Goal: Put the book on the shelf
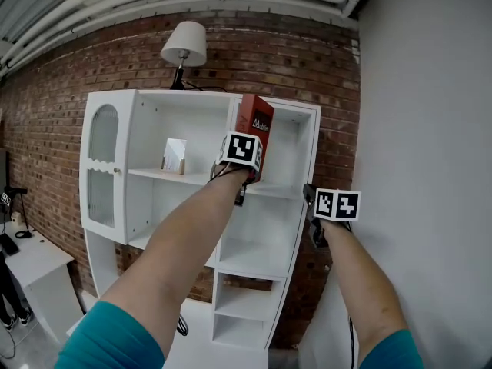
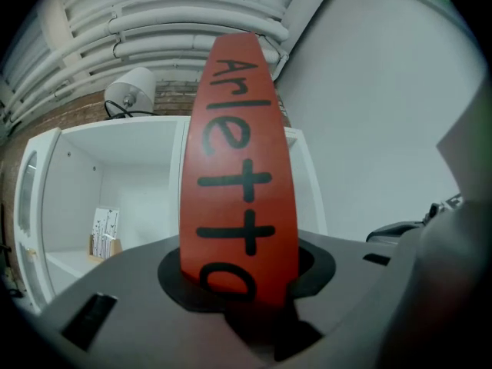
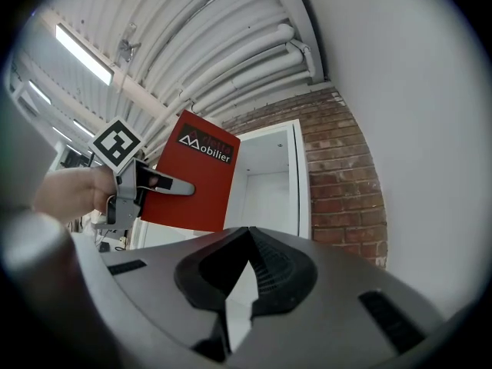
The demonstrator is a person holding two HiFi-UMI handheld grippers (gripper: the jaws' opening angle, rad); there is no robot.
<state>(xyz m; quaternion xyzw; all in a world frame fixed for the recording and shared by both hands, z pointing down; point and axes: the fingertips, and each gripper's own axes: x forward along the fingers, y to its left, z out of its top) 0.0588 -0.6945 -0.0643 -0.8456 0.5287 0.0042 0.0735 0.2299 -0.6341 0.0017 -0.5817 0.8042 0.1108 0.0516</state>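
Observation:
A red book (image 1: 254, 121) with black lettering on its spine (image 2: 238, 167) stands upright in my left gripper (image 1: 247, 172), which is shut on its lower end (image 2: 238, 283). The book is raised in front of the top right compartment of the white shelf unit (image 1: 254, 261), its top about level with the unit's upper edge. My right gripper (image 1: 309, 194) hangs lower and to the right, near the unit's right side, jaws together and empty (image 3: 246, 233). In the right gripper view the red cover (image 3: 192, 183) and the left gripper (image 3: 142, 187) clamped on it show against the open compartment.
A white lamp (image 1: 184, 44) stands on top of the unit. A small card holder (image 1: 174, 156) sits on the upper left shelf beside an arched glass door (image 1: 102, 167). Behind is a brick wall (image 1: 46, 121), a grey wall (image 1: 423, 129) at right, a white table (image 1: 34, 260) at lower left.

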